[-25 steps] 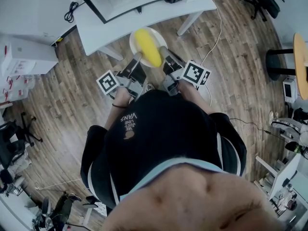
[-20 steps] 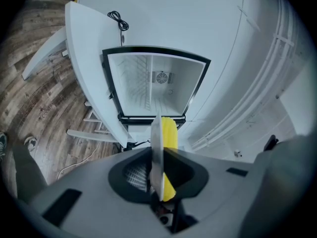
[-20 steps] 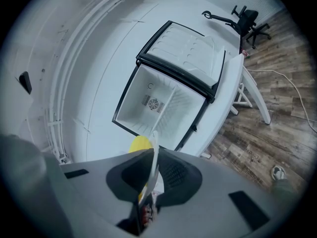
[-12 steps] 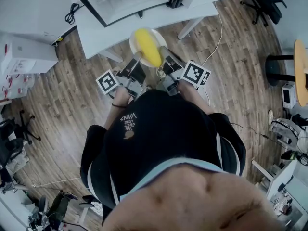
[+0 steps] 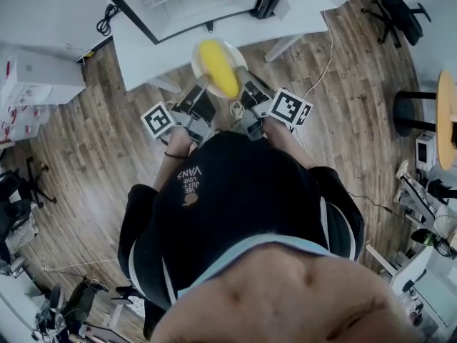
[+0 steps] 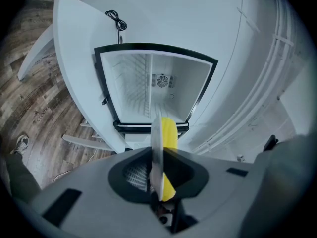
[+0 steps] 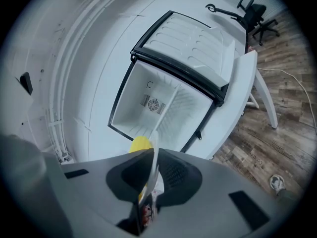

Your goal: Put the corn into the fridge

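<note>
The left tongs (image 5: 203,86) and the right tongs (image 5: 241,75) are shown clamped on opposite rims of a white plate (image 5: 238,53), which is held above the floor. The corn (image 5: 219,68) is seen lying on the plate, before the open fridge (image 6: 130,83) set on a white tabletop (image 6: 74,48).

Head view looks steeply down from above the person onto the wooden floor (image 5: 93,148). Left gripper view and right gripper view each face forward along their jaws, very near the rim of the plate (image 6: 155,152). All three views share the open fridge (image 6: 153,90), far ahead.
</note>
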`<state>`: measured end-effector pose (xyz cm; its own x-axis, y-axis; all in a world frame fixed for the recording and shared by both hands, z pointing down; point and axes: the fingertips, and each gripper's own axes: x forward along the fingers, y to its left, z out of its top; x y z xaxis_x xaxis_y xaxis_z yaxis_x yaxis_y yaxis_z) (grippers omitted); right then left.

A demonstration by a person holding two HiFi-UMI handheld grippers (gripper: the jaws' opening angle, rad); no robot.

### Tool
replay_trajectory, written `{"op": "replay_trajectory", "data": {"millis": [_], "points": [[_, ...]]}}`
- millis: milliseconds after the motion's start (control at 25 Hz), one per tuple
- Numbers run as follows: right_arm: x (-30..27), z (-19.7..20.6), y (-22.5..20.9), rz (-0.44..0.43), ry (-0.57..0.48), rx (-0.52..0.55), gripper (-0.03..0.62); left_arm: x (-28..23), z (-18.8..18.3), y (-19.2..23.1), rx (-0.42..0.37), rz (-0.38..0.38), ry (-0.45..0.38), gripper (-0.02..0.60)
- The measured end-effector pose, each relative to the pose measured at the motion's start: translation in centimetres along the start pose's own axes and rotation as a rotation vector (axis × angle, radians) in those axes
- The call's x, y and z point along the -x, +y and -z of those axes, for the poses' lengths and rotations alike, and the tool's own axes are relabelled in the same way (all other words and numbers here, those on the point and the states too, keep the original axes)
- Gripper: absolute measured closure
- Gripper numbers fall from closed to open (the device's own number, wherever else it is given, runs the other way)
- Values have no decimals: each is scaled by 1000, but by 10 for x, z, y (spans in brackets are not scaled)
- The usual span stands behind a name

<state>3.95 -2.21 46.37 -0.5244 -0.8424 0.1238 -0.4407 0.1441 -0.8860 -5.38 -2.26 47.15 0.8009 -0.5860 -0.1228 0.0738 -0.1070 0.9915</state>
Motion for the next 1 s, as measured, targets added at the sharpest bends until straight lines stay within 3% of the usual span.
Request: {"op": "replay_trajectory", "data": {"millis": [1000], "points": [[-87,-71,-16,-108,160,34,563,-68,-67,4,-43,-4,-175,512]]}}
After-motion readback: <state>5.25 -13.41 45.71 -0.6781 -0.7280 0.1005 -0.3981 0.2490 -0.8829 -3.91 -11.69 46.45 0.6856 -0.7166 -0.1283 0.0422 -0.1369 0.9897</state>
